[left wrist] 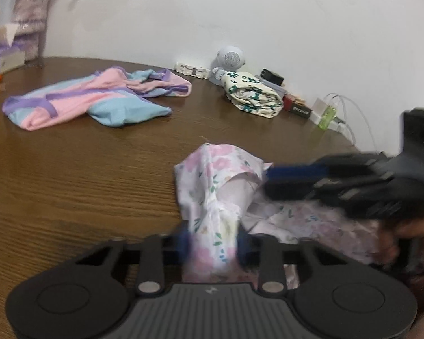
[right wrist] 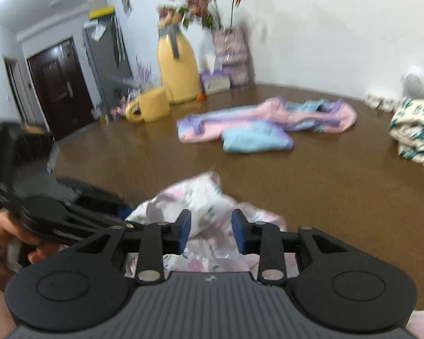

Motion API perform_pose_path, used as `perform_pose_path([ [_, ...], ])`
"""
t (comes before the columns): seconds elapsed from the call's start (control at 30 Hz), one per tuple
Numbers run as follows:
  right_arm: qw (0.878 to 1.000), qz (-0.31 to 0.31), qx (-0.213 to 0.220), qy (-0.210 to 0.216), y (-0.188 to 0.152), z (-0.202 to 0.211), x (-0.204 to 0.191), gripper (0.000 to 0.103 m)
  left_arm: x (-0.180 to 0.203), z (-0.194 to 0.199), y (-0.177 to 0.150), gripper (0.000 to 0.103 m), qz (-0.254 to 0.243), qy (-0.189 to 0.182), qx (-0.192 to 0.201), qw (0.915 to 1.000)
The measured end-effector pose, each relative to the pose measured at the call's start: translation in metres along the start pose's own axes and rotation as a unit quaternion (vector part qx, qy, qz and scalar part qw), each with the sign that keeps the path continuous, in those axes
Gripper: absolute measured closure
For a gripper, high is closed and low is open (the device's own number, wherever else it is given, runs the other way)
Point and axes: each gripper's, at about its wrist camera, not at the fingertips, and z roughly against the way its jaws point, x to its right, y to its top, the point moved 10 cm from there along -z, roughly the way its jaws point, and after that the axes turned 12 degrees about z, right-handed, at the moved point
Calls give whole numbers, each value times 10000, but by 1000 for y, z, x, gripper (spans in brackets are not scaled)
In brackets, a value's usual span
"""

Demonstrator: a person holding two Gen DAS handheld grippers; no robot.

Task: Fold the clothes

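My left gripper (left wrist: 214, 244) pinched a bunched ridge of the floral garment (left wrist: 214, 186) at 6 o'clock on the table (left wrist: 70, 175). My right gripper (right wrist: 210, 230) straddled it, jaws apart. I judged the loose fold could slip and collapse.

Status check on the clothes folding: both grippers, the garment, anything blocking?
Left gripper shut on white pink-floral cotton garment. Right gripper open, cloth between jaws. Nothing blocking on brown wooden table.

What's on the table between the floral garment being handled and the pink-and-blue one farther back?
Nothing: only bare wooden table separates the floral garment from the pink-and-blue garment, shown in both views.
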Motion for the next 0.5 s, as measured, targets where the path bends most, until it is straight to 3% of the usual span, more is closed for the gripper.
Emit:
perform_pose_path([
  [0.13,9996,-82,-47,-284,-5,8,17,64,-19,6,9,89,663,-150,178,9975],
  [0.27,9991,-246,-264,-218,-21,1,21,64,-42,15,19,87,1486,-317,395,9876],
  [0.33,9994,-232,-267,-36,-23,0,14,64,-50,19,23,81,1640,-265,477,9850],
  [0.4,9993,-207,-240,206,-22,2,4,64,-49,24,27,64,1587,-338,506,9855],
  [0.47,9985,-164,-338,397,-23,0,-5,64,-42,29,31,50,1343,-360,571,9886],
  [0.5,9980,-136,-418,451,-24,-2,-9,64,-38,31,34,48,1160,-355,575,9909],
])
